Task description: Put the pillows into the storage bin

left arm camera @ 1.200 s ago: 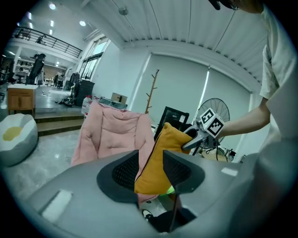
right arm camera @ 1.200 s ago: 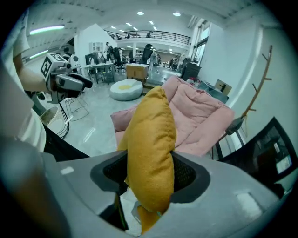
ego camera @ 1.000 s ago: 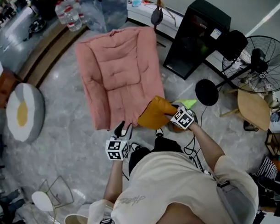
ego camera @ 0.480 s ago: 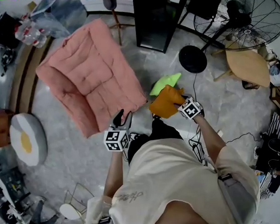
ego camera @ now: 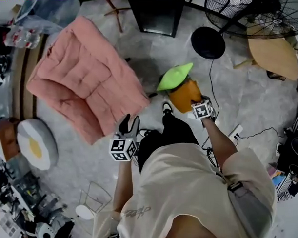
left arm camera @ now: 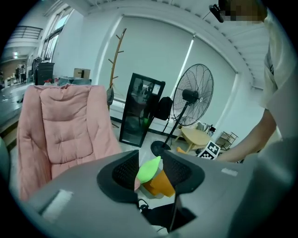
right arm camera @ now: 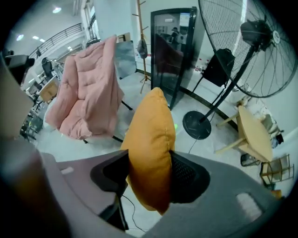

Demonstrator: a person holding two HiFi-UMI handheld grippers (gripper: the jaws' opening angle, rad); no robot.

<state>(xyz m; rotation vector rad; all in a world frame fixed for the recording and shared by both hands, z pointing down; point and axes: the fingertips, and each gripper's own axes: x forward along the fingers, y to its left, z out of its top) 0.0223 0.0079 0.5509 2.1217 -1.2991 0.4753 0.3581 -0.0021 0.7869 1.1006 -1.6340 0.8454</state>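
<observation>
A pink padded lounge chair [ego camera: 84, 89] is sprawling across the grey marbled floor [ego camera: 92, 162], while a black cabinet [ego camera: 152, 16], a standing fan [ego camera: 233, 6] and a small round wooden table [ego camera: 273, 55] are lining the far side.

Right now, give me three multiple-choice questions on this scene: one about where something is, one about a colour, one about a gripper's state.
1. Where is the pink cushion? A on the floor to the person's left; B on a shelf; C on the person's lap.
2. What colour is the pillow in the right gripper? A blue; B orange; C white.
3. How is the left gripper? A shut on a pillow; B open and empty; C shut on a cable.
Answers: 1 A, the head view shows it spread on the floor there. 2 B, the orange pillow is pressed between its jaws. 3 B, its jaws stand apart, gripping nothing.
</observation>
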